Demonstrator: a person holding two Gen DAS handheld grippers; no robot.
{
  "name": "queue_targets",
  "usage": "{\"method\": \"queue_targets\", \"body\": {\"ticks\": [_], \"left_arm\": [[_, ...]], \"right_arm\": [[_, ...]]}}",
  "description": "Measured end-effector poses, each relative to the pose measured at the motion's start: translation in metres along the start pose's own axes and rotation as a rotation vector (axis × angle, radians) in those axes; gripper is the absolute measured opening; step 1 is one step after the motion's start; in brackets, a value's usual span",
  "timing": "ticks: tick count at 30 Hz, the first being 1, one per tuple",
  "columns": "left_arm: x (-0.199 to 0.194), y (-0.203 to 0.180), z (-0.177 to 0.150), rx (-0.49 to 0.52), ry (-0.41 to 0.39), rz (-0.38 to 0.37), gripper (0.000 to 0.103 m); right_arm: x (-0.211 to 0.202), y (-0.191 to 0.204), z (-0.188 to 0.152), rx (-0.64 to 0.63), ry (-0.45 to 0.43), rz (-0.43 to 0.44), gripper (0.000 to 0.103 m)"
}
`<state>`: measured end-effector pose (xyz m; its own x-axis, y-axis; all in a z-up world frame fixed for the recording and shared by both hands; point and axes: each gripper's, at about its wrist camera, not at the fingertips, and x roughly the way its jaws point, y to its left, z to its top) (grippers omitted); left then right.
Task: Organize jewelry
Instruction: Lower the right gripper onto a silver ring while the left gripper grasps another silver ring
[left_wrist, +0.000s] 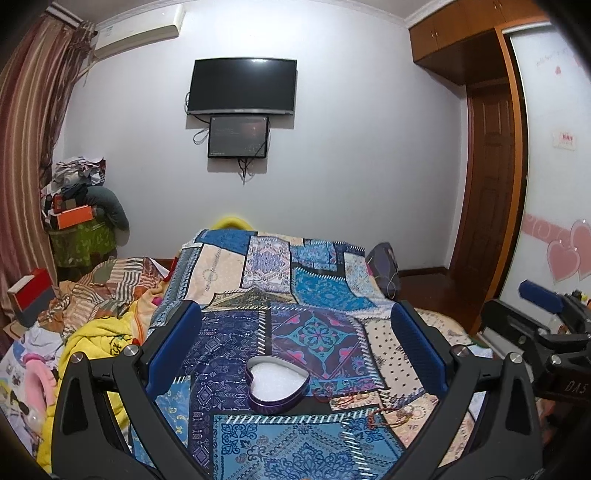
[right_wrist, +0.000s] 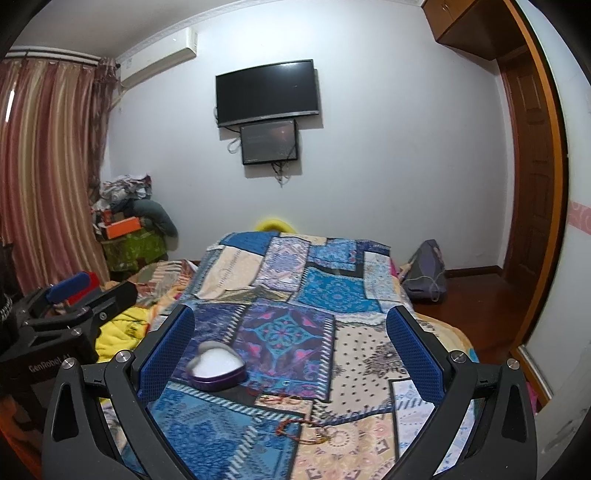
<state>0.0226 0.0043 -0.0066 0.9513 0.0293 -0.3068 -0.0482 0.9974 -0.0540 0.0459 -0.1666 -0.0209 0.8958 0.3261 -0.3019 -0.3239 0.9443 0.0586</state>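
We hold both tools above a bed covered with a blue patchwork-print cloth (left_wrist: 317, 295), and both stand spread wide with nothing between their blue-padded fingers. Our left gripper (left_wrist: 295, 328) hangs over an open heart-shaped purple tin with a white padded lining (left_wrist: 277, 382), which rests on the cloth between the two fingers in the left wrist view. Just to the right of the tin lie the thin red and gold string bracelets (left_wrist: 345, 398), loose on the cloth, with a beaded reddish-brown strand (left_wrist: 384, 415) a little nearer to us. Our right gripper (right_wrist: 291, 332) looks down on the same spot: there the tin (right_wrist: 216, 369) sits toward the left finger and appears blurred, while the bracelets (right_wrist: 280, 399) and the beaded strand (right_wrist: 295, 428) lie in the open space between the fingers, apart from the tin. None of the jewelry is inside the tin. A dark flat television (left_wrist: 242, 86) hangs on the far white wall.
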Motion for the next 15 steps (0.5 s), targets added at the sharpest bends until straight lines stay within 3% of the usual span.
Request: {"method": "queue_targets", "body": {"ticks": [7,12,15], "left_arm": [[0.048,0.005,-0.014,0.018,0.135,-0.015,0.103],[0.09,0.003,-0.038,0.037,0.278,-0.072,0.103],[0.113,0.001,-0.055,0.047,0.374,-0.111,0.101]], "right_arm": [[0.029,-0.024,-0.014,-0.03,0.085,-0.117,0.103],[0.054,-0.037,-0.031,-0.041,0.191,-0.114,0.103],[0.076,-0.046,-0.051,-0.038,0.298,-0.044,0.103]]}}
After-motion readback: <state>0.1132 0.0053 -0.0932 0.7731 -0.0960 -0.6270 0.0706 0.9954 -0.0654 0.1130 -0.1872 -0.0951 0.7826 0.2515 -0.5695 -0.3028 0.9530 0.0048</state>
